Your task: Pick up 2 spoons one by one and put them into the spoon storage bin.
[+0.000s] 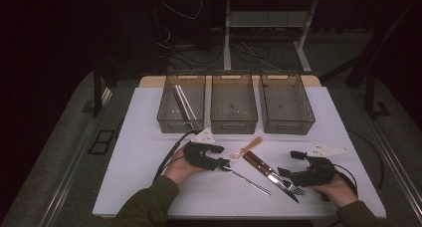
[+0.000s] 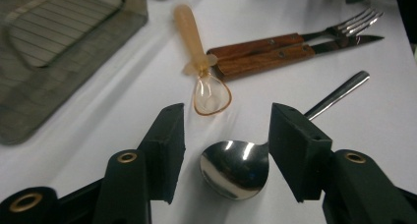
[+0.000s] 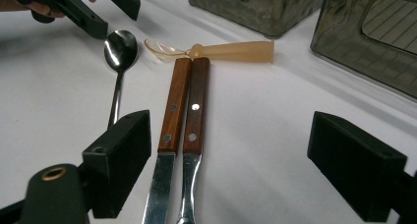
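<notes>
While three smoky plastic bins stand in a row at the far edge of the white table (image 1: 149, 187), the cutlery lies loose in front of them, apparently waiting to be sorted. Left bin (image 1: 182, 101) already holds a pair of pale sticks, likely chopsticks; middle bin (image 1: 234, 101) and right bin (image 1: 286, 101) look bare, though the mesh floors make small items hard to rule out. Left gripper (image 2: 227, 135) sits low over the table, jaws spread wide and straddling the bowl of the metal spoon (image 2: 236, 167), not yet touching it; the spoon lies flat with its handle running away toward the person's right. That straddle reads as a lineup for a pinch across the neck of the spoon. Just beyond the spoon bowl rests a translucent amber plastic spoon (image 2: 204, 81), its handle pointing toward the bins. Next to the right, a wood-handled knife (image 3: 169, 121) and a wood-handled fork (image 3: 194, 121) lie side by side, handles touching, blades and tines pointing back toward the person. Right gripper (image 3: 228, 170) hovers over their metal ends, jaws wide apart and holding nothing, both handles framed between them, probably staged to take one once the spoon is dealt with.
</notes>
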`<action>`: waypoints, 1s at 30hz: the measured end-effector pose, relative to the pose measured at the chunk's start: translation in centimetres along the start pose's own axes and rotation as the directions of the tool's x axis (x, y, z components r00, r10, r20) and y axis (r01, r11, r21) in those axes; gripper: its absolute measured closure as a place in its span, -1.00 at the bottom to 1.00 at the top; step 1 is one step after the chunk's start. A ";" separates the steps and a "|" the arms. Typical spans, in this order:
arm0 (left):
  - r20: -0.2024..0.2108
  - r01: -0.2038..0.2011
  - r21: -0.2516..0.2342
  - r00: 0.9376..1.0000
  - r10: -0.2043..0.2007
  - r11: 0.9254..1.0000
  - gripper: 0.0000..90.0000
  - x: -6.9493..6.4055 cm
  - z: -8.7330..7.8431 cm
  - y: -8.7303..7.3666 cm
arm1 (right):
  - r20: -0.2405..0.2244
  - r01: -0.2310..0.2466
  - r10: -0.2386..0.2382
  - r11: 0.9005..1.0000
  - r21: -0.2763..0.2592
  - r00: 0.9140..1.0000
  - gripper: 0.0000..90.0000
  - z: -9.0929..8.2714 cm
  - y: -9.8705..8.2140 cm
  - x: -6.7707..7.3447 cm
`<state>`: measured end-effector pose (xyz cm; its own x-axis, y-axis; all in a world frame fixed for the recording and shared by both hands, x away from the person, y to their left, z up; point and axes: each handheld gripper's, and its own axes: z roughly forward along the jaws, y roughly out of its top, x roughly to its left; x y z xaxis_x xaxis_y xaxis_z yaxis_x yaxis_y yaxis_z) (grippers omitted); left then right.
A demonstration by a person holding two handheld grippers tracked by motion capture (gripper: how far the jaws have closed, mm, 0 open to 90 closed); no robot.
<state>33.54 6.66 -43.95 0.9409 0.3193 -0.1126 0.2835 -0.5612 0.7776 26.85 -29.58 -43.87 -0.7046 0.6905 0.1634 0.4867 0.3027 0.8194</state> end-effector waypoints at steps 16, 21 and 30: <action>-0.014 -0.015 0.089 1.000 0.017 0.996 0.22 -0.9 1.1 -0.8 | 0.014 0.037 -0.037 0.999 0.001 0.999 -0.63 -0.2 0.2 0.4; -0.008 -0.060 0.103 0.998 0.061 0.993 0.25 -1.0 1.0 -0.9 | 0.017 0.033 -0.033 0.999 0.003 0.999 -0.63 -0.2 0.1 0.4; 0.032 -0.041 0.084 0.999 0.038 0.996 0.47 -0.6 0.2 -1.5 | 0.022 0.038 -0.038 0.999 0.002 0.999 -0.63 -0.2 0.2 0.4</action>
<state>32.55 7.17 -45.18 0.9564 0.2735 -0.1024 0.2597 -0.6361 0.7266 26.53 -29.36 -43.54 -0.7112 0.6927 0.1201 0.4608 0.3302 0.8238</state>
